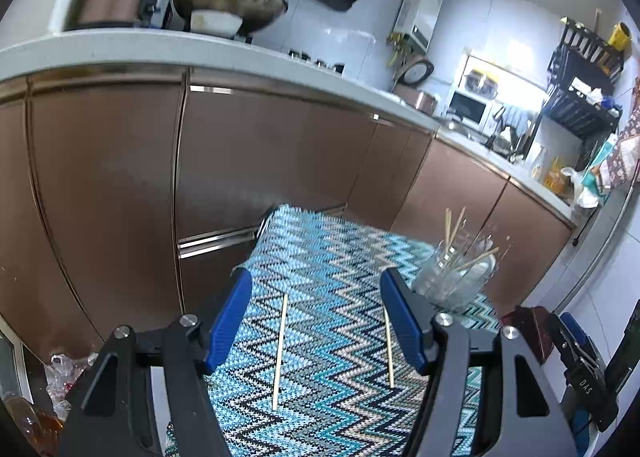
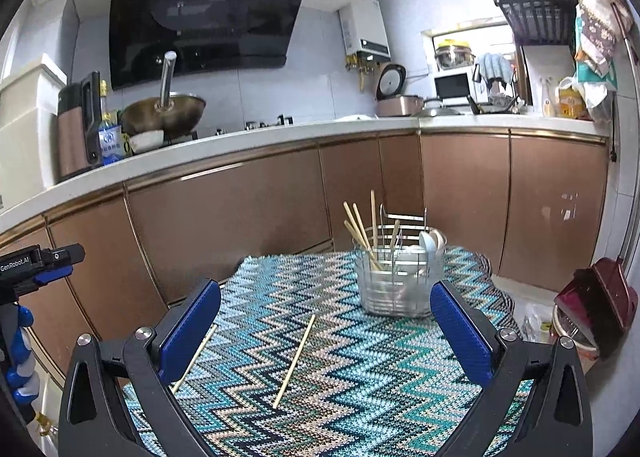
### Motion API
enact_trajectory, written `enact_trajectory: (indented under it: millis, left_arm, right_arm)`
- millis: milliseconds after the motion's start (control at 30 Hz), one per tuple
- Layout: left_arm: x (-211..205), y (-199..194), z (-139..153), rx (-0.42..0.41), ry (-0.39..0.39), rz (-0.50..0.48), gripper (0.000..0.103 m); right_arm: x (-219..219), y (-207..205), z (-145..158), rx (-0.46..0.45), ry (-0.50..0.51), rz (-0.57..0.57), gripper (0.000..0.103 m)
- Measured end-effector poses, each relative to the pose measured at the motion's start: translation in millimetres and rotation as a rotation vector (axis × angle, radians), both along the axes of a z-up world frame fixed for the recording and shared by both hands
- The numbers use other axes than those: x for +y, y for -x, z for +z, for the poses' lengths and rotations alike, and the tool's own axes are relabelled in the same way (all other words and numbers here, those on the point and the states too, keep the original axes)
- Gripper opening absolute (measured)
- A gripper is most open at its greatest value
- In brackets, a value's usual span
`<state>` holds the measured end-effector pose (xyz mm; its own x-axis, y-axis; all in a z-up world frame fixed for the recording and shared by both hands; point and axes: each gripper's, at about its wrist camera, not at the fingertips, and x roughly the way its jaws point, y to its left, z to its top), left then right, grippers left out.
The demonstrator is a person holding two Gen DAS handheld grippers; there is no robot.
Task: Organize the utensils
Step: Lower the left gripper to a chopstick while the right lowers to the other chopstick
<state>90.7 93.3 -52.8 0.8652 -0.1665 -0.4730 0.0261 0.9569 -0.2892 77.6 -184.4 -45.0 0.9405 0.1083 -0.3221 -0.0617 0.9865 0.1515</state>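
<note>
Two loose chopsticks lie flat on the zigzag-patterned cloth [image 2: 360,377] that covers the surface, well short of the wire utensil holder [image 2: 396,285] standing upright near the cloth's far edge. In the right wrist view, one chopstick [image 2: 294,361] lies near the middle of the cloth, and the other chopstick [image 2: 196,355] lies to its left, partly hidden behind the left finger of the right claw [image 2: 326,329]. The holder already carries several chopsticks, leaning, and what look like white spoons [image 2: 430,241].

Both claws stand wide apart and hold nothing. The left claw [image 1: 316,317] looks straight down the cloth, with one chopstick [image 1: 280,353] between its fingers and the other [image 1: 389,349] just beside its right finger.

The sticks look light, thin, stiff and smooth, so they will probably roll or slip if pinched off-centre. A grip across the shaft near mid-length should keep a stick from tipping, and the soft knitted cloth may give slightly under the fingertips.

The right wrist view shows the holder sharply, with its wire frame and handle; in the left wrist view it is blurred and partly cut off by the claw's finger. Only the left wrist view shows both loose sticks unobstructed along most of their length.
</note>
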Motion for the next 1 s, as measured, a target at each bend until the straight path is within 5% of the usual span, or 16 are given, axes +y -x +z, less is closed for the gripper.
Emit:
enact_trajectory:
  millis: [467, 800, 1000]
  left_arm:
    - [5, -83, -66, 0.240, -0.001, -0.056, 0.065]
    - [2, -162, -114, 0.455, 0.038, -0.155, 0.062]
    - [-3, -201, -145, 0.594, 0.020, -0.192, 0.040]
  right_arm:
    - [20, -73, -42, 0.245, 0.043, 0.090, 0.100]
    - [56, -162, -77, 0.456, 0.082, 0.216, 0.071]
    - [65, -216, -108, 0.631, 0.028, 0.263, 0.042]
